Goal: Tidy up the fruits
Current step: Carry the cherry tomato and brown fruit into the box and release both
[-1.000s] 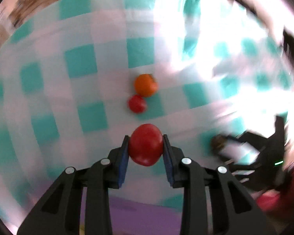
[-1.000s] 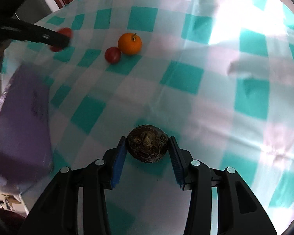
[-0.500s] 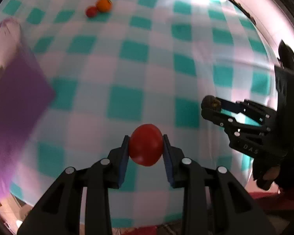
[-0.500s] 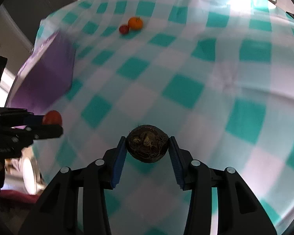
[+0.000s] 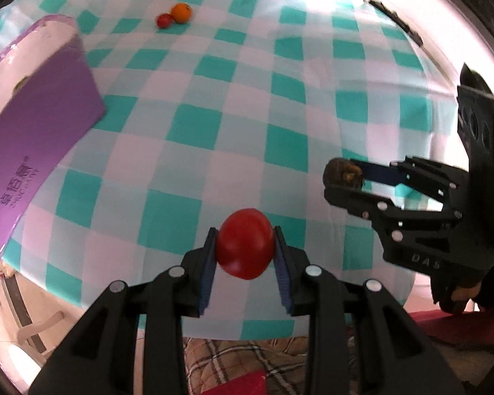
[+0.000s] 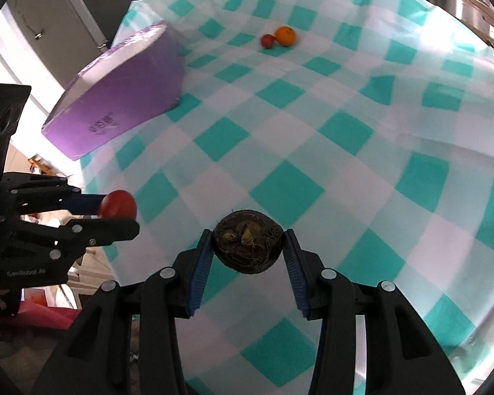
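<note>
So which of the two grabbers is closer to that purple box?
Left. The left gripper, holding a red fruit, is on the same side as the purple box. The right gripper, holding a dark brown fruit, is farther across the checked cloth.

Both hand-held grippers [image 5: 245,245] [image 6: 247,247] clamped, angled steeply downward.

Teal/white check cloth [image 5: 194,125], purple box [image 5: 42,112], red fruit [image 5: 245,243], orange [image 5: 181,12].

My left gripper [image 5: 245,247] is matte black plastic, with ribbed blue pads and round silver screws along its linkage arms. My right gripper [image 6: 248,247] matches it; its body [image 5: 425,263] carries pale "DAS" lettering.
</note>
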Motion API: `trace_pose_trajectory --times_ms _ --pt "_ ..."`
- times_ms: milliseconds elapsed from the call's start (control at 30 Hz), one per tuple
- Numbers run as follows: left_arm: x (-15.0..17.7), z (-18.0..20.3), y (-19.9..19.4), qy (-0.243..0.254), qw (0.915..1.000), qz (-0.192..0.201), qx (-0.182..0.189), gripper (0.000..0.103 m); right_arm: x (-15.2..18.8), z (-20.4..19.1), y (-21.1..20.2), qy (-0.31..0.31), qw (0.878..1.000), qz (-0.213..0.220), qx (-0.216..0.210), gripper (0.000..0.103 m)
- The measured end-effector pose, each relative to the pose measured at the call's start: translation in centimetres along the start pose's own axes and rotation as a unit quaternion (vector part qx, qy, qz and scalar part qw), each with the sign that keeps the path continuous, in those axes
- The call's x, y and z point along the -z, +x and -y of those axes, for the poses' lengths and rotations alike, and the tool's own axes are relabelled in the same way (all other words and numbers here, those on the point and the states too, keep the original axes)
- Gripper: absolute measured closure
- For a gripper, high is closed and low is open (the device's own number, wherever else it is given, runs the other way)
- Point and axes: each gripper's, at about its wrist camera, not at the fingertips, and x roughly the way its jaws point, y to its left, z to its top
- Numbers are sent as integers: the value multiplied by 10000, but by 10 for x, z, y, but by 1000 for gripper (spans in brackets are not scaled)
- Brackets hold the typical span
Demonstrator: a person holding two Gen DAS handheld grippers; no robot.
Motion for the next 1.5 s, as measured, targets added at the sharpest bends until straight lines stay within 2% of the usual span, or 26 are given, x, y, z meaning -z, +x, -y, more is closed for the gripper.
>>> trace_pose_trajectory --times_ms 100,200,367,500,567,700,733,967,1100,1267,1400,1500 --pt "-4 -13 -14 -99 9996 270 27 70 -16 -11 -3 -67 9999 102 -30 60" --pt "-14 -39 -44 -204 9971 737 9 70 -48 -27 -8 -112 9992 342 -185 60" --pt "-35 -106 -104 -588 9890 1337 -212 70 -123 -75 -6 -284 9951 722 -616 60" --pt "-50 -170 -137 -924 9834 1481 -487 70 -189 -126 7 -581 9899 798 -1015 60" --pt "-57 -202 -139 -1100 9835 1302 -613 70 -213 -148 19 -754 9893 667 -1059 60" --pt "-69 -253 -115 -1162 9879 580 -842 70 -251 -193 72 -1306 9882 18 -803 59" --pt "-72 -264 -103 -1134 9891 277 -898 70 -257 -203 91 -1462 9868 -246 -655 59" --pt "-86 -300 -49 -727 9902 -859 -827 70 -278 -220 178 -1652 9762 -1408 -24 60" --pt "-97 -306 -29 -344 9884 -1250 -791 70 -290 -220 208 -1637 9686 -1853 261 59" --pt "-104 -309 -5 -48 9836 -1648 -735 70 -295 -223 240 -1838 9498 -2464 575 59" --pt "-102 -310 5 69 9823 -1770 -614 68 -291 -223 256 -1860 9409 -2743 692 59" --pt "-101 -309 9 110 9823 -1796 -518 68 -288 -221 264 -1808 9390 -2831 743 59"
